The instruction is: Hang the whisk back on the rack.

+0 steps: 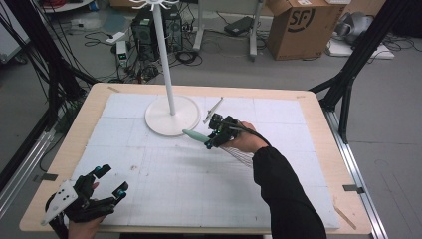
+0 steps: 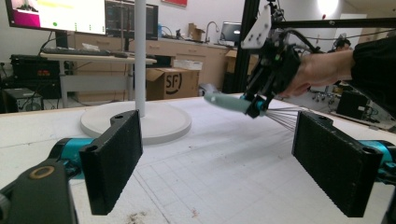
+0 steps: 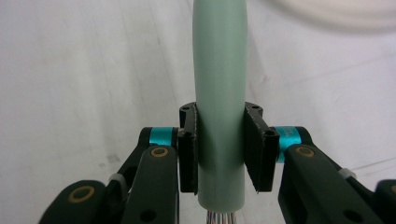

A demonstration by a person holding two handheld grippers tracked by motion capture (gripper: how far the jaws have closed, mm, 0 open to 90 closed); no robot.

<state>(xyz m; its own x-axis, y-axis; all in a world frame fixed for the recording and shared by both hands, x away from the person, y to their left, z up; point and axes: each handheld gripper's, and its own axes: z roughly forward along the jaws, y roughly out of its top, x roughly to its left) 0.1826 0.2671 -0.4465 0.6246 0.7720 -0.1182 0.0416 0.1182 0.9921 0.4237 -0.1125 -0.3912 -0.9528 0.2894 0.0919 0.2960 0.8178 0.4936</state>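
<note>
I see the table (image 1: 318,149) under its white gridded mat (image 1: 164,184), with the white stand (image 1: 171,115) upright on its round base toward the far side. My left gripper (image 1: 110,180) sits at the near left corner, jaws spread wide with nothing between them. My right gripper (image 1: 213,137) is clamped on the pale green handle of a whisk (image 1: 195,135) (wires trailing back under the hand), held off the mat just beside the stand's base.
</note>
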